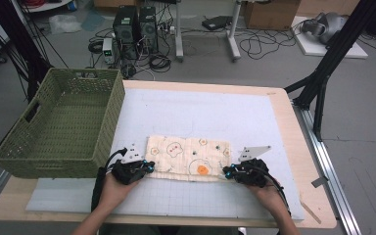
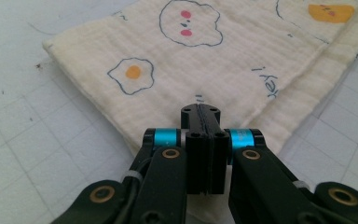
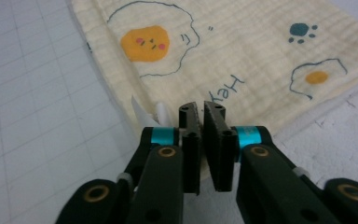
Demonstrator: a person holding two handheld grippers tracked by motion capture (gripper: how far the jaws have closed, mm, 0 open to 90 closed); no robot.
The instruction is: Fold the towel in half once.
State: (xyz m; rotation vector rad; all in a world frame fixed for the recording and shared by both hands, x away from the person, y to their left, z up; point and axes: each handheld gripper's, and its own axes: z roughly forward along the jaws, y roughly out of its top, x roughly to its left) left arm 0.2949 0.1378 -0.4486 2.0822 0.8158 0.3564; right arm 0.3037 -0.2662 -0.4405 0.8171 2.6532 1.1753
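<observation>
A cream cloth [image 1: 188,157] printed with fried eggs and bears lies folded on the white gridded mat [image 1: 200,112]. My left gripper [image 1: 151,166] is at its near left corner, jaws pressed tight together on the cloth [image 2: 205,70] edge; the left gripper [image 2: 200,112] tips rest low on the fabric. My right gripper [image 1: 226,171] is at the near right corner. In the right gripper view, the right gripper [image 3: 202,109] jaws stand a thin gap apart with the cloth [image 3: 242,51] edge between them. A small white tag [image 3: 161,112] sticks out beside the jaw.
A green woven basket [image 1: 58,161] stands at the table's left, close to my left hand. The wooden table edge [image 1: 318,196] runs along the right. Black stand legs and cables are on the floor beyond.
</observation>
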